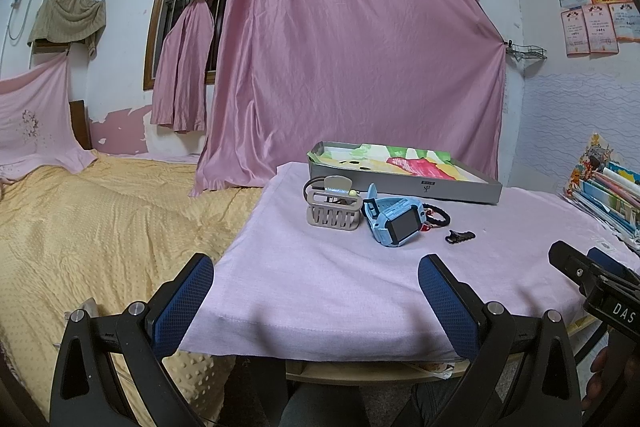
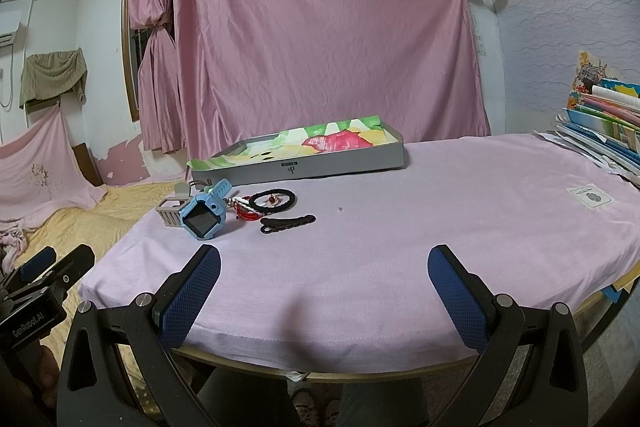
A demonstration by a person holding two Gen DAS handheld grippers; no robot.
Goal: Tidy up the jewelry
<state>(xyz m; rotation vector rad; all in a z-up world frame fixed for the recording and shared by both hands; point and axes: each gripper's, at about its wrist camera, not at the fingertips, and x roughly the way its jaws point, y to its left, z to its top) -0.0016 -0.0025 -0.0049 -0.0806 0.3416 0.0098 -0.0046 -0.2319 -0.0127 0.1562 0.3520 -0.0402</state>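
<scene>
Blue watch (image 2: 204,217) lies ahead of both spread, empty hand-held grippers (image 1: 316,301) (image 2: 324,297).

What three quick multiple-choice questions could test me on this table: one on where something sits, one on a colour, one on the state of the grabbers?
1. Where does the grey tray sit?
A. Behind the small items, at the far side of the table
B. On the bed
C. Between the grabbers

2. What colour is the watch?
A. Red
B. Light blue
C. Yellow

3. How do the left gripper and the right gripper stand?
A. Both shut on a hair clip
B. One open, one shut
C. Both open and holding nothing

Answers: 1 A, the tray lies beyond the watch, the black hair clip and the little beige basket. 2 B, its case and strap are pale blue. 3 C, each pair of blue pads stands wide apart over bare cloth.
</scene>
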